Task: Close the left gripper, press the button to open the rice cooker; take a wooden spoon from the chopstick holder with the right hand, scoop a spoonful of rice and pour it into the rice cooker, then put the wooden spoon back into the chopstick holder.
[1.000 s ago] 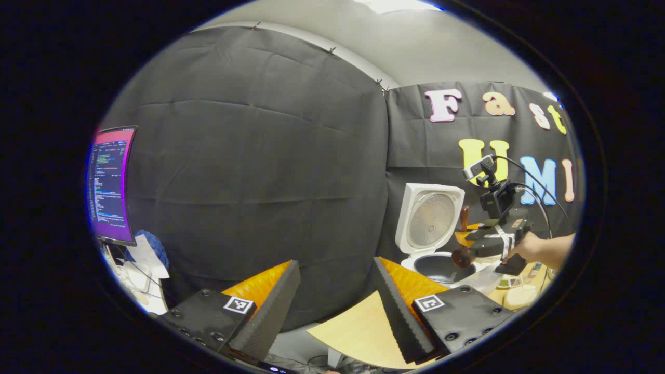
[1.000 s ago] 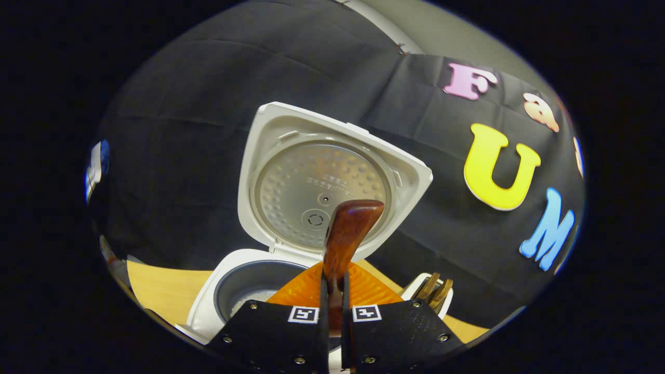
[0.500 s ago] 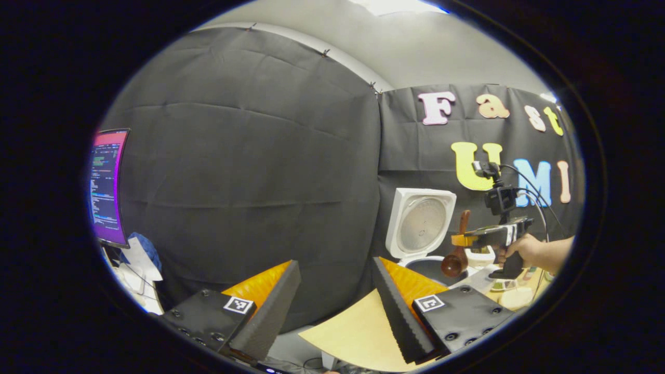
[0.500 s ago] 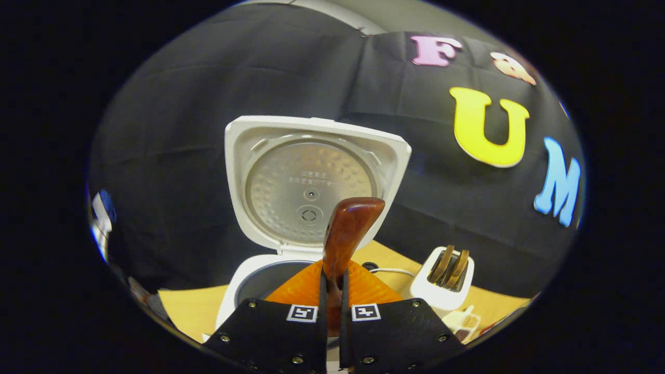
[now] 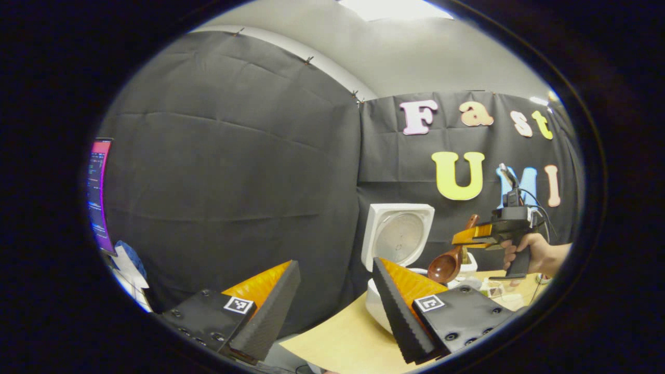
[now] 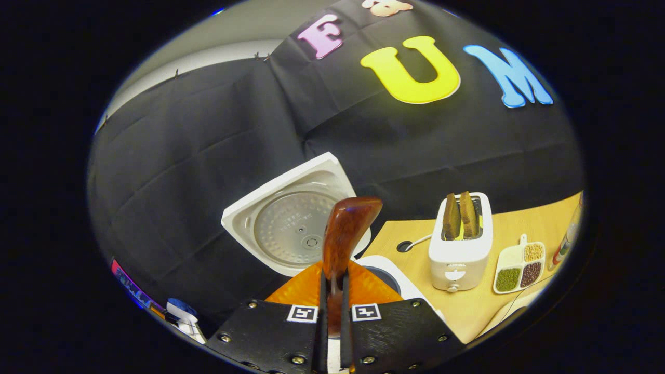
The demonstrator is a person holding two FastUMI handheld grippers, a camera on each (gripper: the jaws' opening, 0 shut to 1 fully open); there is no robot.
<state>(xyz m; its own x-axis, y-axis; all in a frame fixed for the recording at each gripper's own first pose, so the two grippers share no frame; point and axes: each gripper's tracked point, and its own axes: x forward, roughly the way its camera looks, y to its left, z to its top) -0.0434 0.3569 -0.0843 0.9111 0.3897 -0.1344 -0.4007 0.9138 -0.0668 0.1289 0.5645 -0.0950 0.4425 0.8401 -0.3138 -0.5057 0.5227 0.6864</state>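
The right gripper (image 6: 332, 311) is clamping the wooden spoon (image 6: 345, 234) by its handle, both fingers pressing on it, with the glossy reddish-brown handle end sticking up past the fingertips. In the left gripper view, the same right gripper (image 5: 460, 240) is sitting far off on the right in a person's hand (image 5: 527, 249), and the spoon (image 5: 447, 264) is hanging below it, its rounded bowl tilting down and to the left, just above the rice cooker (image 5: 387, 301).

The left gripper (image 5: 335, 291) is standing wide apart with nothing between its ribbed, wedge-shaped fingers (image 5: 397, 306), near the front edge of the pale wooden table (image 5: 337, 343).

The rice cooker (image 6: 384, 272) is white and smooth, and its squarish lid (image 6: 291, 223) is standing open, showing a dimpled round metal plate inside.

The right gripper view is also showing a white toaster (image 6: 460, 254) holding two brown slices, standing right of the cooker, and a small white divided dish (image 6: 519, 267) of green, dark and pale grains just beside it. The left gripper view is showing a lit monitor (image 5: 98, 192) at the far left edge against the black cloth wall (image 5: 234, 171).
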